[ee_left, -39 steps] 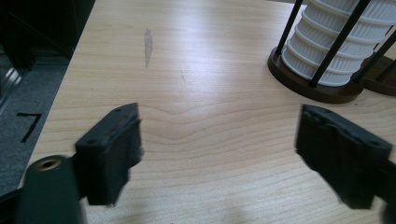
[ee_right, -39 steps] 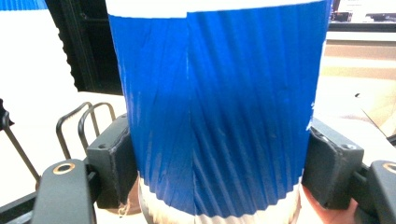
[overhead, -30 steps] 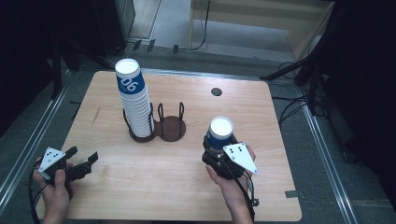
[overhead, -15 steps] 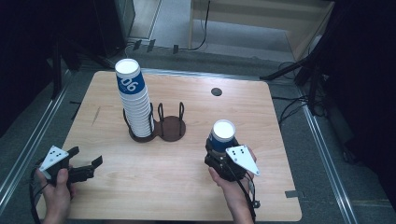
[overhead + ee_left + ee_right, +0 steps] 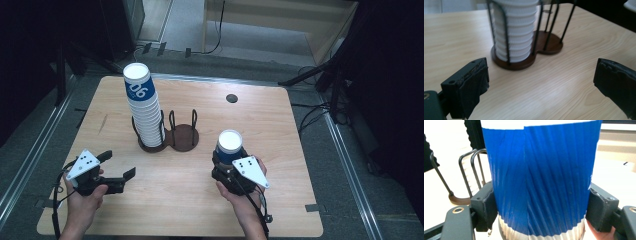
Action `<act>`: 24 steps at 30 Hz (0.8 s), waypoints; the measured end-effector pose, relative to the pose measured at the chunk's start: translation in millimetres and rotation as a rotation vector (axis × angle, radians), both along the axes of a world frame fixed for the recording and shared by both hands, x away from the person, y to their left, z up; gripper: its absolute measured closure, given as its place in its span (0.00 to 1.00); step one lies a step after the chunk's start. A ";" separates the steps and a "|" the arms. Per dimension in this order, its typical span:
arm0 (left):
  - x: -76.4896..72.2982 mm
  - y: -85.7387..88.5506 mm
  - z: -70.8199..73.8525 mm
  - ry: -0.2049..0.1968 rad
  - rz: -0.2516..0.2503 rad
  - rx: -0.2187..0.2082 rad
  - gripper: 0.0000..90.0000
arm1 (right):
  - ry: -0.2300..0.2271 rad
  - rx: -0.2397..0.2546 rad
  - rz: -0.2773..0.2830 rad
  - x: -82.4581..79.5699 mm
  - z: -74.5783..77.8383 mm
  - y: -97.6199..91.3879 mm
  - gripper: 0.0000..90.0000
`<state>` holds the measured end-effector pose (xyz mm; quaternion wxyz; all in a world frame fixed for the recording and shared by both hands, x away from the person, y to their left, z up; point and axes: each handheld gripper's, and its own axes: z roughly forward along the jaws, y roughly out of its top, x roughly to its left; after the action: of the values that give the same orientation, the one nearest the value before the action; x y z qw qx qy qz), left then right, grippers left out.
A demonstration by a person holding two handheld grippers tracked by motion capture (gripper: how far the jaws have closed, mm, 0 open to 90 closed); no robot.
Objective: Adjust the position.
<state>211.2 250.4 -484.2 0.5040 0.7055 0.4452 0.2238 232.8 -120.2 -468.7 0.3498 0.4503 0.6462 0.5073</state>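
High view: the right gripper (image 5: 231,162), clamped on the blue paper cup (image 5: 230,147), has drawn nearer the person; the left gripper (image 5: 119,170) stays wide open, empty, over the desk (image 5: 280,150).

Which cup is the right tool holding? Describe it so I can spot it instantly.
On the wooden table, look right of the dark two-ring cup rack. The blue cup stands alone, upside down, clamped in the right tool, apart from the tall cup stack in the rack.
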 end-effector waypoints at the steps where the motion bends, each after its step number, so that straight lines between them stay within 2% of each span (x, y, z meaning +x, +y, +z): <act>1: 1.5 -4.4 3.5 -0.003 -0.014 -0.004 0.01 | 0.002 -0.009 0.001 -0.4 -1.2 2.0 0.25; 4: 2.6 -16.0 12.7 -0.006 -0.058 -0.016 0.01 | 0.006 -0.023 0.014 -1.8 -4.0 7.9 0.25; 5: 2.6 -16.0 12.7 -0.006 -0.058 -0.016 0.01 | 0.006 -0.023 0.014 -1.8 -4.0 7.9 0.25; 6: 2.1 -21.6 16.9 -0.005 -0.091 -0.032 0.01 | 0.004 -0.035 0.028 -3.2 -4.8 12.1 0.25; 7: 2.1 -21.6 16.9 -0.005 -0.091 -0.032 0.01 | 0.004 -0.038 0.035 -4.0 -4.9 14.0 0.25; 8: 2.5 -25.9 21.6 0.000 -0.116 -0.026 0.01 | 0.003 -0.038 0.039 -4.3 -5.3 15.9 0.25; 9: 2.5 -25.9 21.6 0.000 -0.116 -0.026 0.01 | 0.003 -0.042 0.044 -4.5 -6.2 17.9 0.25; 10: 2.3 -28.7 25.0 -0.001 -0.132 -0.046 0.01 | 0.002 -0.051 0.045 -4.8 -7.4 20.4 0.25; 12: 2.3 -29.9 26.0 -0.002 -0.140 -0.048 0.01 | 0.000 -0.073 0.056 -5.2 -10.5 25.7 0.25; 15: 4.1 -35.2 27.6 0.039 -0.166 -0.069 0.01 | -0.004 -0.107 0.070 -6.2 -15.8 34.3 0.25; 17: 3.1 -37.9 29.8 0.043 -0.180 -0.080 0.01 | -0.007 -0.130 0.078 -7.1 -19.2 39.6 0.25; 20: 1.9 -43.3 33.8 0.036 -0.166 -0.055 0.06 | -0.010 -0.166 0.089 -9.3 -23.7 47.6 0.25; 24: 2.3 -49.8 31.5 0.046 -0.191 -0.043 0.07 | -0.028 -0.229 0.102 -12.3 -29.1 56.6 0.25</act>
<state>213.5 200.6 -452.7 0.5277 0.7388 0.3919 0.1487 220.5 -63.6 -497.8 0.3818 0.3668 0.7168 0.4538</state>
